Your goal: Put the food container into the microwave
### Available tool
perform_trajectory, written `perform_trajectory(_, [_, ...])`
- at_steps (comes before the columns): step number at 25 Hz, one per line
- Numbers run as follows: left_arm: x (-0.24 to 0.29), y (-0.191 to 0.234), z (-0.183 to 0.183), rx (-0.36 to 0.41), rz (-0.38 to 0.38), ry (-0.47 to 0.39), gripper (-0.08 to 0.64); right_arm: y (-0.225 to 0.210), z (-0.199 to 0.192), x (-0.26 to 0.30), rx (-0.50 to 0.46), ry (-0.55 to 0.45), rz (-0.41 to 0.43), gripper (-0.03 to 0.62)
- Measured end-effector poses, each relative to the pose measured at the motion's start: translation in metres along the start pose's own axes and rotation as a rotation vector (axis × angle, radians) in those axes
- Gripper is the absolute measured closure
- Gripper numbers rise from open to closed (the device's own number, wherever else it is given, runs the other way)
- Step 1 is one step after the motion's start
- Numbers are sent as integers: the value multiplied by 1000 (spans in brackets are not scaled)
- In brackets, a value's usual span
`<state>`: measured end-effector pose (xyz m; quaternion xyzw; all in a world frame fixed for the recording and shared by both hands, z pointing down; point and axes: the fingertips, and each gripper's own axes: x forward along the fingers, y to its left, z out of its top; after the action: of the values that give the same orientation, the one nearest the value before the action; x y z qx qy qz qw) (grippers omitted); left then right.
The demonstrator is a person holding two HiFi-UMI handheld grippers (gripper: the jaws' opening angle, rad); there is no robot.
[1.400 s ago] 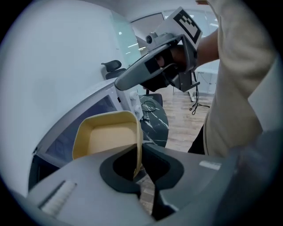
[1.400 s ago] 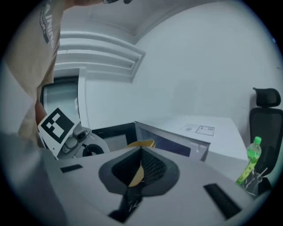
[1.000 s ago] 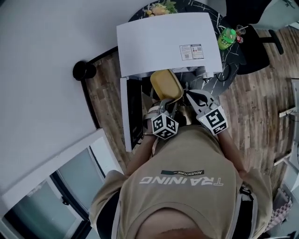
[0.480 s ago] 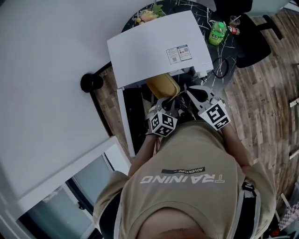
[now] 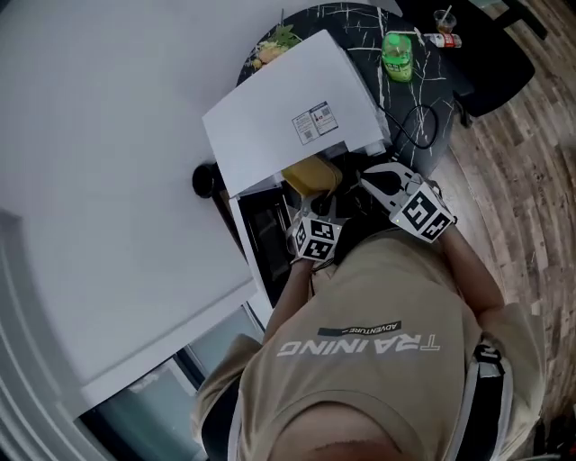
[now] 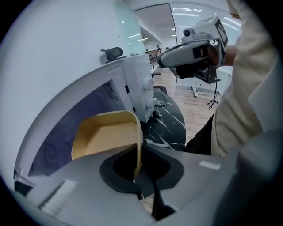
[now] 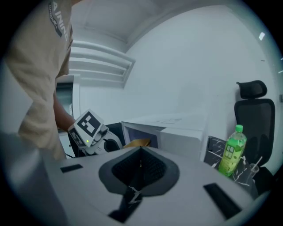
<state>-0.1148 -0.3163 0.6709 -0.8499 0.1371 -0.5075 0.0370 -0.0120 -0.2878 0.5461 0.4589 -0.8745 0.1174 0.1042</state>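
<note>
left gripper (image 6: 138,172): jaws closed on the side wall of the yellow food container (image 6: 106,137) | container: in the open mouth of the white microwave (image 5: 288,117), partly inside | right gripper (image 7: 140,163): jaws together, holding nothing, near the microwave's front right corner | green bottle (image 5: 396,52): far edge of the black marble table (image 5: 355,22)

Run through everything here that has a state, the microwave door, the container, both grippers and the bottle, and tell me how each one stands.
Microwave door: swung open.
Food container: no lid, looks empty, held at the microwave's opening.
Left gripper: shut on the food container's wall.
Right gripper: shut, nothing between its jaws.
Green bottle: upright on the table, cap on.
</note>
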Motion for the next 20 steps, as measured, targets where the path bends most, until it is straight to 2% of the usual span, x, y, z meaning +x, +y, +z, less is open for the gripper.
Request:
perform_trajectory(3, [9, 6, -4, 19, -3, 47, 532, -3, -6, -12, 57, -8, -12, 581])
perform_trajectory(6, [23, 20, -2, 51, 22, 78, 532, -7, -13, -15, 58, 1, -5, 581])
perform_trajectory(9, [30, 24, -8, 39, 16, 98, 532, -5, -26, -8, 112, 20, 8, 581])
perform_trajectory(12, [34, 32, -9, 29, 3, 100, 532, -3, -24, 2, 164, 24, 3, 581])
perform_trajectory(20, [45, 62, -16, 63, 1, 75, 531, 4, -5, 24, 170, 17, -38, 581])
